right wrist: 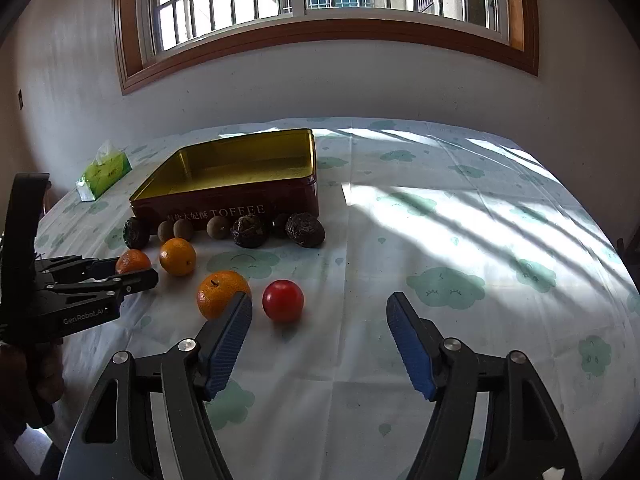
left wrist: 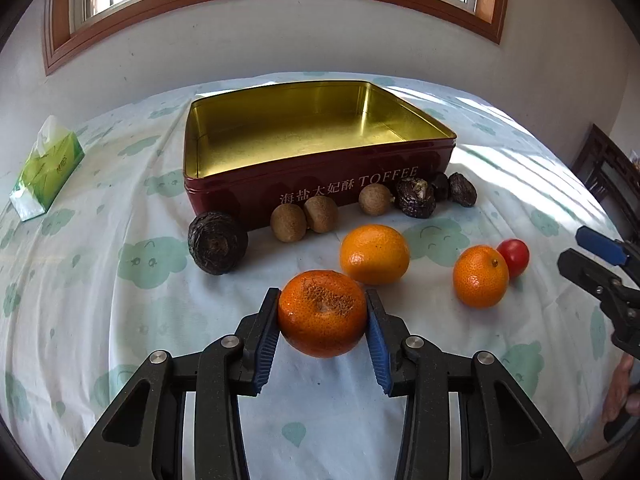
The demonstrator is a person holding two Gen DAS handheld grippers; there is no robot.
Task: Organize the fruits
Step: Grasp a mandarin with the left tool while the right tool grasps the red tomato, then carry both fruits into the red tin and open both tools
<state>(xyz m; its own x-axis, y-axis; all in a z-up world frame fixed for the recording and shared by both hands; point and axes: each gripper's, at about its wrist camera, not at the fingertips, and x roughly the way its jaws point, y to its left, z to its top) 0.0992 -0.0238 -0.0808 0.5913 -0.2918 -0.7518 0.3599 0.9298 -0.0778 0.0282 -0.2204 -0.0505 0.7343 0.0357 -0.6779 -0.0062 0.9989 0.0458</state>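
The left gripper [left wrist: 322,312] is clamped on the nearest mandarin [left wrist: 322,314]; the right gripper [right wrist: 319,320] hangs apart, empty. Next, probably, lift it into the far tin [left wrist: 280,152].

Right wrist view: left gripper [right wrist: 134,274] covers the lower part of one orange [right wrist: 132,260], & its handle and the hand [right wrist: 44,376] run off the left edge. Tin [left wrist: 320,196] lettering is partly hidden behind fruit in both views. Left wrist view: right gripper [left wrist: 592,256] is cut by the right edge, w/ only fingertips [left wrist: 618,392] of the hand showing.
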